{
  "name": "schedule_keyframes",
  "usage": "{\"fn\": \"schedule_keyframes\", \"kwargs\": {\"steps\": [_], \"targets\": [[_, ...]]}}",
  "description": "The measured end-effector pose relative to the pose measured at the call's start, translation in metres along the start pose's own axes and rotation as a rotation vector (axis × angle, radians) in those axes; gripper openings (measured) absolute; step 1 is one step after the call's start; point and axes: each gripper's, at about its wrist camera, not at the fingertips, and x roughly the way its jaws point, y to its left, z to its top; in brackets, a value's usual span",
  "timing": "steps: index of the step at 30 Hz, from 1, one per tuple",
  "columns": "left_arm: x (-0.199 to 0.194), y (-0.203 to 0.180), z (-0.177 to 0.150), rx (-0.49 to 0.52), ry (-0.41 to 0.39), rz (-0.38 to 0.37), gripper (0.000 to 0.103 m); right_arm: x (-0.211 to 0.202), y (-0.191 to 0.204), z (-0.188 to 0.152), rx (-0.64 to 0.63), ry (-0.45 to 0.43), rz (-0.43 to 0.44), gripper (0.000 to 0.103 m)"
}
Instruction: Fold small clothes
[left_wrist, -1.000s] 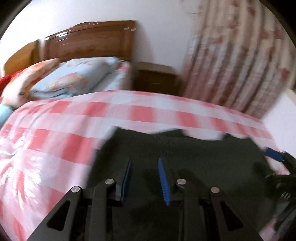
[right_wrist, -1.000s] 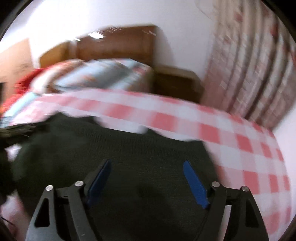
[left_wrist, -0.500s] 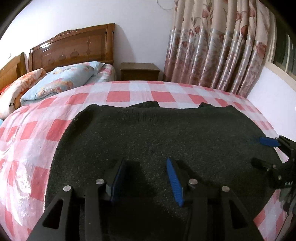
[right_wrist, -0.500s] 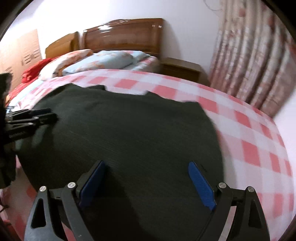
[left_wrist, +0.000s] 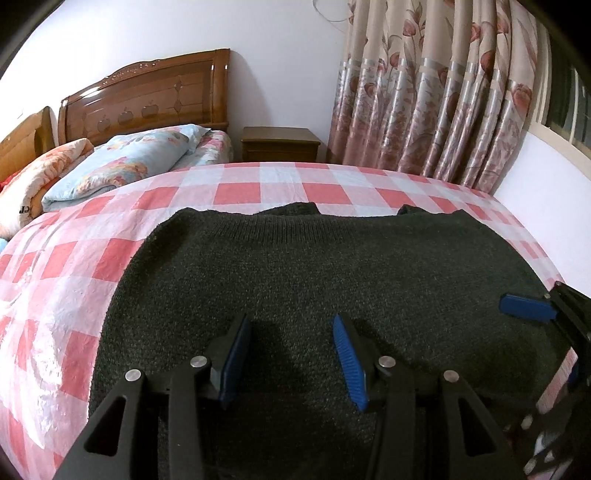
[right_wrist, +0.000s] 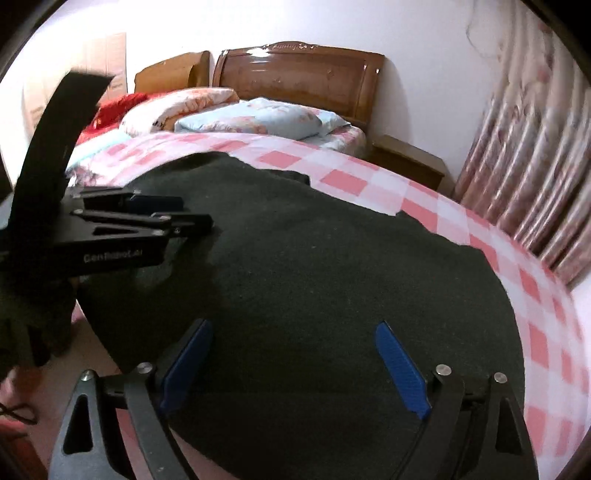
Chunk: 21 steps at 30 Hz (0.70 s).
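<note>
1 dark knit sweater (left_wrist: 314, 266), spread flat on a red-and-white checked sheet (left_wrist: 236, 192), fills the middle and 6 o'clock half of both wrist views; its far edge runs toward 12 o'clock, with the sheet bare beyond it and at 9 o'clock in the left view. Left gripper (left_wrist: 291, 354): released, its 2 blue pads apart just above the knit at 6 o'clock, nothing pinched between them; whether the tips touch the fabric cannot be told. Right gripper (right_wrist: 291, 365): released, jaws spread wider, over the near part of the sweater, no fabric between the pads. In the left view, 1 blue pad of the right gripper shows at 3 o'clock over the sweater's edge; in the right view, the left gripper lies at 9 o'clock over the sweater. Background, 10 to 12 o'clock: 2 pillows (left_wrist: 122, 162), wooden headboard (left_wrist: 147, 99), nightstand (left_wrist: 280, 147). At 1 to 2 o'clock, a floral curtain (left_wrist: 436, 92).
</note>
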Motion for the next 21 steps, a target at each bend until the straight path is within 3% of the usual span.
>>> {"fn": "schedule_keyframes", "kwargs": {"steps": [2,5,7,9,12,15,17,19,21], "targets": [[-0.001,0.005,0.0,0.0,0.001,-0.023,0.049,-0.002,-0.025,-0.007,0.068,0.016,0.007,0.103],[-0.002,0.009,0.001,-0.023,0.011,-0.035,0.049,-0.014,-0.062,-0.022,0.153,0.023,-0.059,0.103],[-0.008,0.006,0.003,-0.046,0.022,-0.001,0.044,-0.023,-0.076,-0.029,0.187,0.032,-0.147,0.103],[-0.016,-0.003,0.003,-0.051,0.015,-0.009,0.041,-0.03,-0.082,-0.033,0.234,0.018,-0.161,0.103],[-0.032,-0.048,-0.005,0.055,-0.014,-0.108,0.041,-0.034,-0.066,-0.032,0.236,-0.035,-0.124,0.103],[-0.022,-0.08,-0.026,0.172,0.035,-0.078,0.043,-0.027,-0.043,-0.032,0.13,-0.031,-0.152,0.103],[-0.028,-0.076,-0.036,0.199,-0.028,-0.075,0.044,-0.027,-0.049,-0.034,0.132,-0.035,-0.123,0.103],[-0.034,-0.057,-0.037,0.151,-0.018,-0.105,0.046,-0.029,-0.065,-0.039,0.153,-0.03,-0.115,0.103],[-0.041,-0.034,-0.04,0.119,-0.016,-0.083,0.046,-0.034,-0.083,-0.048,0.194,-0.016,-0.142,0.103]]}}
